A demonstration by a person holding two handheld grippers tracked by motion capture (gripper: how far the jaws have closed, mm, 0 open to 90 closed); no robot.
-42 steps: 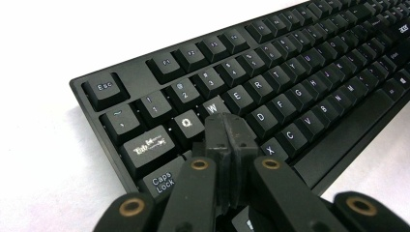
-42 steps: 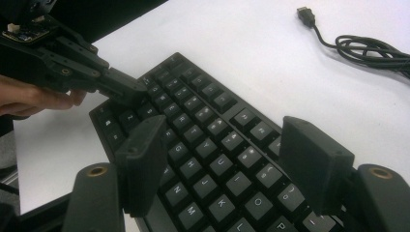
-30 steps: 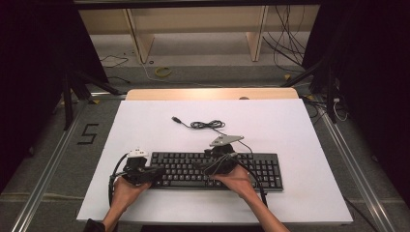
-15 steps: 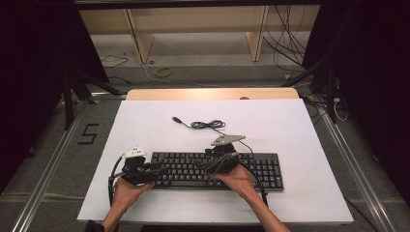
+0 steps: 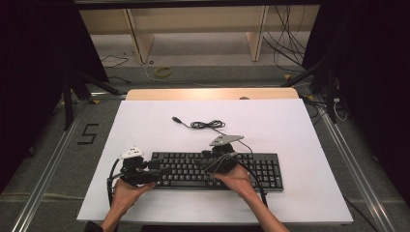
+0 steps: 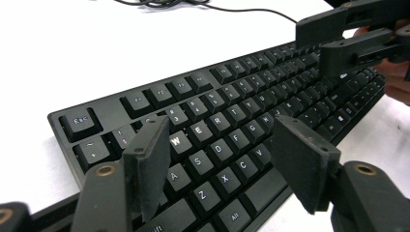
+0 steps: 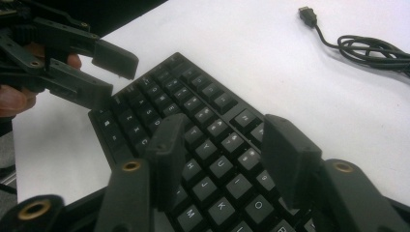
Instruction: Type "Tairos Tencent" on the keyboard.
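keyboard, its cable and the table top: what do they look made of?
Keyboard: looks like black matte plastic, with moulded keycaps, pale printed legends and no glare. Cable: thin, black, probably rubber- or PVC-sheathed, since it lies in loose soft loops with a slight sheen; its plug shows a metal-looking tip. Table top: smooth white matte sheet, perhaps laminate or painted board; a bare wood-coloured edge shows at the far side.

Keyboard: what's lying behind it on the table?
Behind the keyboard its cable lies coiled on the white table, plug end free. The right gripper covers where the cable joins the keyboard.
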